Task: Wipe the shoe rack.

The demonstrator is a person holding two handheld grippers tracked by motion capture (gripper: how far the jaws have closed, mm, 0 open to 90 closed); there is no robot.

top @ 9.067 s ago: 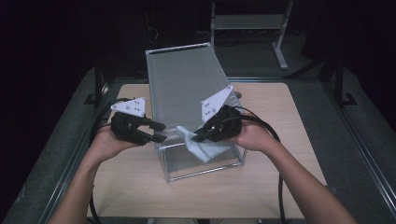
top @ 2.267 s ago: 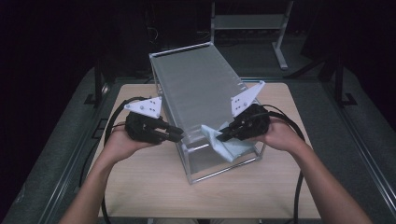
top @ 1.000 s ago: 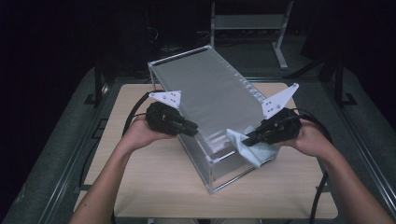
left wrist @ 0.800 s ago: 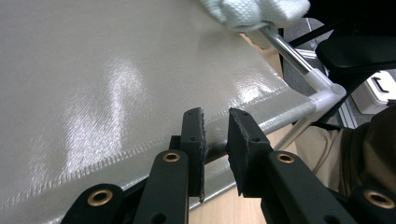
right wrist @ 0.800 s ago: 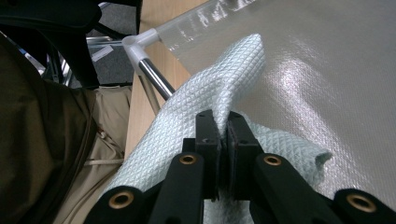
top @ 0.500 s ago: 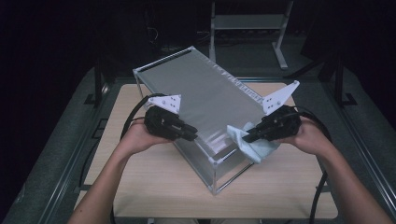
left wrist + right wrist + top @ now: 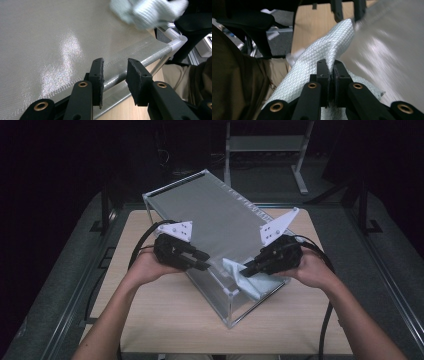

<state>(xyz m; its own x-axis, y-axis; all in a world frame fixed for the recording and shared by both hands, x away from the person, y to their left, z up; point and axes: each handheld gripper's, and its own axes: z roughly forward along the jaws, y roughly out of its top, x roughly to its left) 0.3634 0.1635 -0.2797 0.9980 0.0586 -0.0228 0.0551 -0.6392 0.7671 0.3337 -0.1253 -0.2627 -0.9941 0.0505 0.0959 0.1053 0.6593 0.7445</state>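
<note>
**Cloth against the clear box**

The clear box [image 7: 215, 235] lies tilted at frame centre on the table [image 7: 165, 320]. The right gripper [image 7: 248, 268] pinches the pale cloth [image 7: 240, 275] against it. The left gripper [image 7: 204, 261], fingers just opening, straddles the box's edge rail.

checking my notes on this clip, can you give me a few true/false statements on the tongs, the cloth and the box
1. The right tongs are shut on the white cloth. True.
2. The left tongs are clamped tight on the box's frame bar. False: their jaws have just been opening and stand apart, with the bar between them.
3. The clear box stands upright on the table. False: it is tipped over at a slant.
4. The cloth lies against the box's panel. True.
5. The cloth is dark blue. False: it is white with a quilted weave.
</note>
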